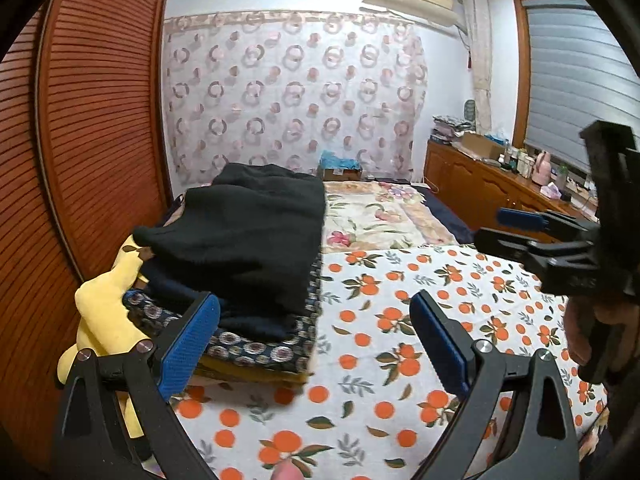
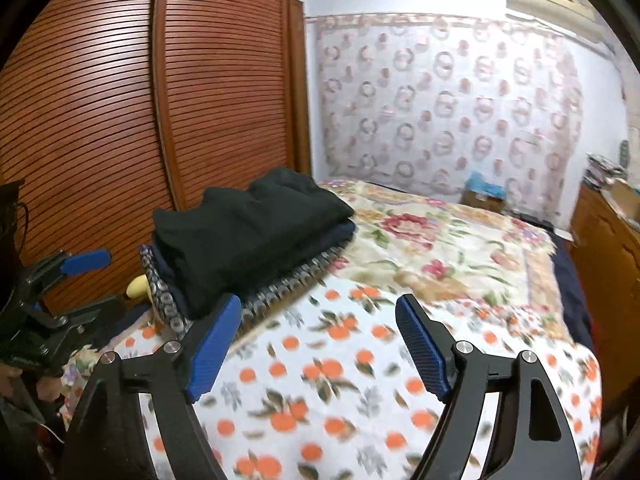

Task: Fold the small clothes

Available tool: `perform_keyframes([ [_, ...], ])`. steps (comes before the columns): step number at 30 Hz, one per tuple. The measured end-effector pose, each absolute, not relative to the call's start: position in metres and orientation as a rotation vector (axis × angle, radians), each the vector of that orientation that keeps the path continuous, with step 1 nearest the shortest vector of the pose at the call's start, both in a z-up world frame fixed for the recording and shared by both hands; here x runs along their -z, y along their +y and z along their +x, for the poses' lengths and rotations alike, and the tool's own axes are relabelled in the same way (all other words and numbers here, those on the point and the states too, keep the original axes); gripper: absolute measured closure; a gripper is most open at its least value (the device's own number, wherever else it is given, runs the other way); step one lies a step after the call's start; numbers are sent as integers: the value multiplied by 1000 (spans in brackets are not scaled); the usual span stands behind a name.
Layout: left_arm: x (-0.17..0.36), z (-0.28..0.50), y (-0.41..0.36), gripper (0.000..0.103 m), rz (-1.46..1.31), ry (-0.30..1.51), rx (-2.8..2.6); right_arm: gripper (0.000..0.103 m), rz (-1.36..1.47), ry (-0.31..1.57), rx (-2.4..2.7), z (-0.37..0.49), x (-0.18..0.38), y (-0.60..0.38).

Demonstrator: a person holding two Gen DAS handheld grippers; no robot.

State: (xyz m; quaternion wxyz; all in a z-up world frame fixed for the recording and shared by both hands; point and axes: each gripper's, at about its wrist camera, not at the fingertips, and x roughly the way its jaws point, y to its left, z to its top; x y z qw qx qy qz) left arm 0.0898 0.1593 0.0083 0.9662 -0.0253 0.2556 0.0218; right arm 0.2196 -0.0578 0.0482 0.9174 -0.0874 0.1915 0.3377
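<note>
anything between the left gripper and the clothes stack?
Nothing visible. The left gripper is open and empty over the orange-print sheet, with the folded stack just ahead-left of its left finger; only bare sheet lies between.

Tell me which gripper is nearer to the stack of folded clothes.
Left. The left gripper has one finger beside the stack of folded clothes; the right gripper hovers farther off, over the orange-print sheet.

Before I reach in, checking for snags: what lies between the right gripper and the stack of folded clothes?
Only bare orange-print sheet; the right wrist view shows the right gripper open just short of the stack of folded clothes.
</note>
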Motion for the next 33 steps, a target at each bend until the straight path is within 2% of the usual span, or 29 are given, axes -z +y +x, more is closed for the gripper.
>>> perform_keyframes([
  [15,-5,74,101,7,-61,549,13,21,-98,368,-484,119,-44,-98],
  [33,-58,51,61,7,-13,435,42,21,-15,236,-335,29,-79,-127],
])
